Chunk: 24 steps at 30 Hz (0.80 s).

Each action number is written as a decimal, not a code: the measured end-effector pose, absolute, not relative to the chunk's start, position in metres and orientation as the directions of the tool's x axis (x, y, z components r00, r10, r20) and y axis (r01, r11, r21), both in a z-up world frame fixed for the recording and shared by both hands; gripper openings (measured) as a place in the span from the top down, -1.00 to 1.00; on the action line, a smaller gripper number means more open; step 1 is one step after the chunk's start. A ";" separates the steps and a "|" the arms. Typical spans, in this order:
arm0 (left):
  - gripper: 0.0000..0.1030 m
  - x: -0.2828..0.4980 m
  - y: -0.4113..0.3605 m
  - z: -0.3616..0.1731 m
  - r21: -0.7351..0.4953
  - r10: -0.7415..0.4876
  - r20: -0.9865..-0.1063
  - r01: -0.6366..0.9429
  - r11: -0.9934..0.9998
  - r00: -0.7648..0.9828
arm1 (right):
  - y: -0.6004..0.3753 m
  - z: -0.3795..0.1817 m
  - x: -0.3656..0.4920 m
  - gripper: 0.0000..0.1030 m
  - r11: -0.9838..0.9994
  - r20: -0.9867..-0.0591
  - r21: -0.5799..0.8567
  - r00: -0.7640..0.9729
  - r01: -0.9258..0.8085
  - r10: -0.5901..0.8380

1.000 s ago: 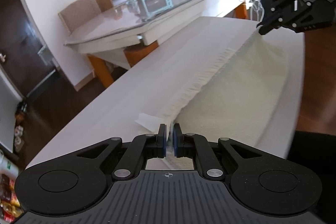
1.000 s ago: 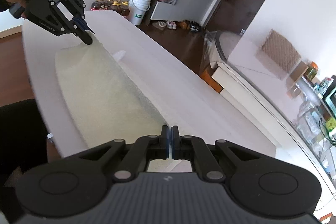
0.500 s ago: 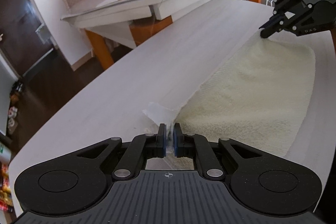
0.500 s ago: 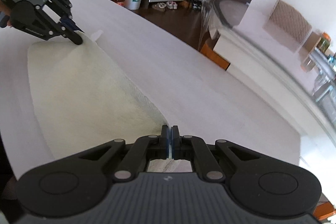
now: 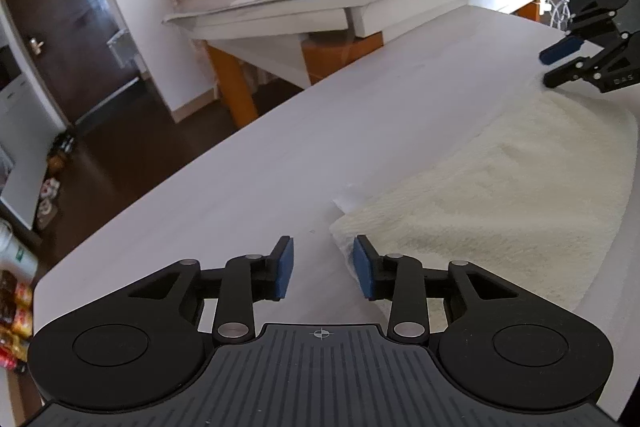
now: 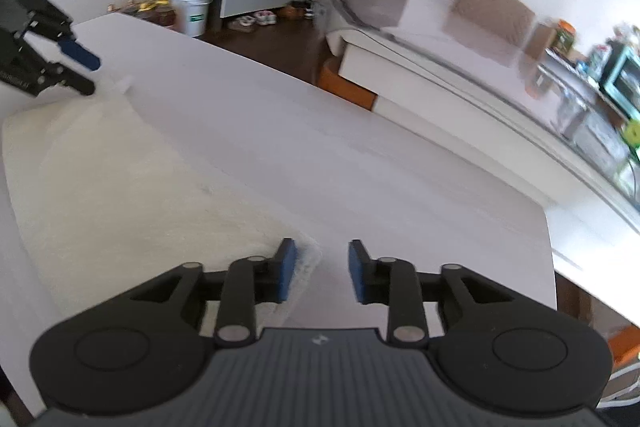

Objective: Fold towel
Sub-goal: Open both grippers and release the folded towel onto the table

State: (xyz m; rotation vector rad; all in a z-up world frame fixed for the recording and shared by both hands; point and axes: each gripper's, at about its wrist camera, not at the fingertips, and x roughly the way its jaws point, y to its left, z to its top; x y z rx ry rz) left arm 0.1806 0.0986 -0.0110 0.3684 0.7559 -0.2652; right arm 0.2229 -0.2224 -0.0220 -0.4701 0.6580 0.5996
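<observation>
Both grippers have basically just let go. Left gripper (image 5: 323, 267) has its blue pads parted to a moderate gap, jaws just been opening, and nothing is pinched between them now; the towel (image 5: 500, 195) corner lies right by the inner pad, touching or nearly so, hard to call. Same story for the right gripper (image 6: 322, 271): jaws just been opening, bare white table (image 6: 360, 155) showing in the gap, with the towel's other corner sitting under and beside the left-side pad.

Towel itself is a cream terry thing lying flat on the table, along the near edge where the person stands. It looks doubled over, and a small white tag (image 5: 347, 195) pokes out at the left gripper's corner. Each gripper sits at one end of the same long edge, which makes sense: two corners carried together keep the edge straight when it comes down. Both tools point down at a slant toward the tabletop, so the cloth gets laid rather than dropped.

Judging by this, one fold is likely done and the release is the tail end of that step. Next probably needs a fresh grab for another fold. Only worry would be a pad snagging the loops when pulling away.
</observation>
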 end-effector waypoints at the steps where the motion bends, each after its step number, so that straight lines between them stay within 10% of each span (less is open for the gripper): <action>1: 0.26 0.180 0.099 -0.010 0.228 -0.100 -0.705 0.358 0.906 0.702 | -0.223 -0.022 0.222 0.33 0.738 -0.680 -0.214 0.640 -0.640 0.358; 24: 0.28 0.139 0.073 -0.017 0.264 -0.075 -0.679 0.338 0.903 0.730 | -0.222 -0.022 0.123 0.62 0.787 -0.630 -0.016 0.618 -0.616 0.471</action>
